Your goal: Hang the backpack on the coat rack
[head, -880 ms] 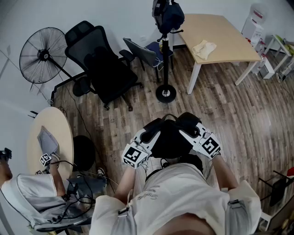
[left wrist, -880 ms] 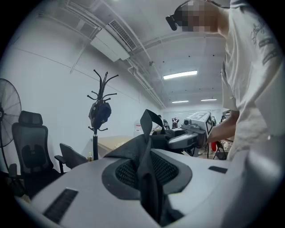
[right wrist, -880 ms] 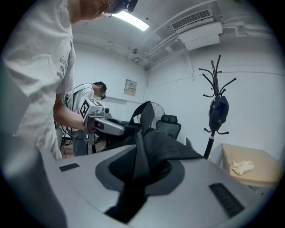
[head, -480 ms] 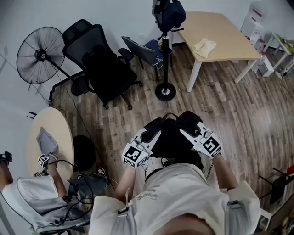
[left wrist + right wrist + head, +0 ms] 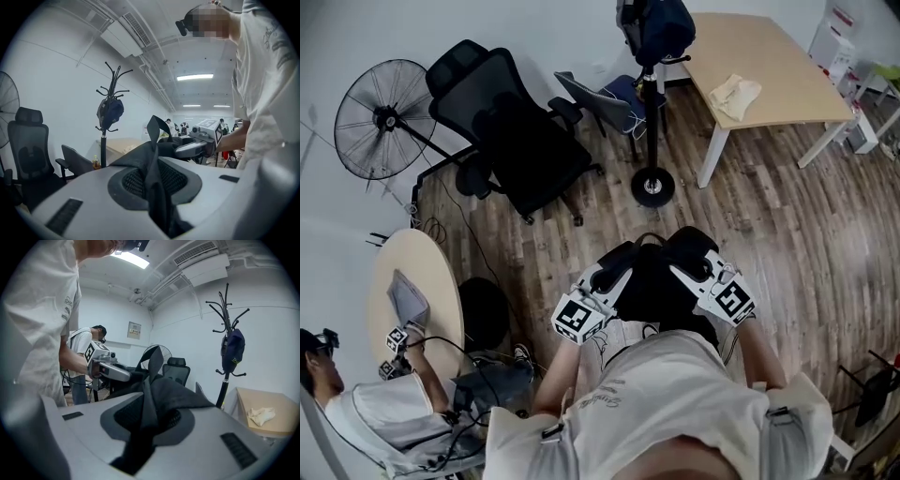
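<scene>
I hold a black backpack (image 5: 649,284) in front of my body, between both grippers. My left gripper (image 5: 617,270) is shut on a black strap (image 5: 153,154) of the backpack. My right gripper (image 5: 682,266) is shut on bunched black fabric and a strap (image 5: 151,394) on the other side. The coat rack (image 5: 652,103) stands ahead on the wood floor, on a round base (image 5: 652,187), apart from the backpack. A dark bag (image 5: 658,23) hangs near its top. The rack (image 5: 110,101) shows to the left in the left gripper view. In the right gripper view the rack (image 5: 228,341) stands at the right.
A black office chair (image 5: 520,141) and a floor fan (image 5: 380,117) stand at the left. A grey chair (image 5: 600,101) is beside the rack. A wooden table (image 5: 769,56) with a cloth (image 5: 737,94) is at the back right. Another person (image 5: 356,422) sits by a round table (image 5: 417,272).
The head view has shifted a little, so the coat rack, chair and table sit slightly further right in the picture. Both grippers keep their hold on the backpack.
</scene>
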Available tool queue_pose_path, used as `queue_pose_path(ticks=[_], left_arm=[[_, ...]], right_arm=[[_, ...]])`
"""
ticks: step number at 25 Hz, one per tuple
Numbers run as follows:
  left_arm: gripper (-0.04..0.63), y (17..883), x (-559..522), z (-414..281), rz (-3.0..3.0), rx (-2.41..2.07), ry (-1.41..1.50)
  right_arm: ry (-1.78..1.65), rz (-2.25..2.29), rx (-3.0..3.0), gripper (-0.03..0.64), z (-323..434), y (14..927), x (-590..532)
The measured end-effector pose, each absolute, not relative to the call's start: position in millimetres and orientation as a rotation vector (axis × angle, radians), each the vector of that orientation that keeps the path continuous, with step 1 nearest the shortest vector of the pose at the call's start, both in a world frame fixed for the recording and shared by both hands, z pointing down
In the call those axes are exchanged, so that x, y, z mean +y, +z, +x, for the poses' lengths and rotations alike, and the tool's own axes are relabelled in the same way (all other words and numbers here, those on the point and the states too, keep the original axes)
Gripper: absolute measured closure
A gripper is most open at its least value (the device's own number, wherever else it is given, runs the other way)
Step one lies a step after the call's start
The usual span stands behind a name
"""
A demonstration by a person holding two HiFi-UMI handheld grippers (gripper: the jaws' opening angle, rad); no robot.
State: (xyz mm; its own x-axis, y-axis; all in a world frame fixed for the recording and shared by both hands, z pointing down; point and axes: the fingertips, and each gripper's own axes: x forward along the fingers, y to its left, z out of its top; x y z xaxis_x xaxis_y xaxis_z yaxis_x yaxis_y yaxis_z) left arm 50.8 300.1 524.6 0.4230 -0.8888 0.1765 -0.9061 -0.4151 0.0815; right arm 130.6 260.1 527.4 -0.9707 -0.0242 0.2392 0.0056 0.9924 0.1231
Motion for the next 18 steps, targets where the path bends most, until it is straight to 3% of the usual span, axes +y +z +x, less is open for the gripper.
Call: queue_pose_path(ticks=[18], left_arm=[[0.523, 512, 127, -29, 2.528, -1.625, 0.211]], right_arm=[[-0.219, -0.020, -2.932, 0.552, 54, 520, 94]])
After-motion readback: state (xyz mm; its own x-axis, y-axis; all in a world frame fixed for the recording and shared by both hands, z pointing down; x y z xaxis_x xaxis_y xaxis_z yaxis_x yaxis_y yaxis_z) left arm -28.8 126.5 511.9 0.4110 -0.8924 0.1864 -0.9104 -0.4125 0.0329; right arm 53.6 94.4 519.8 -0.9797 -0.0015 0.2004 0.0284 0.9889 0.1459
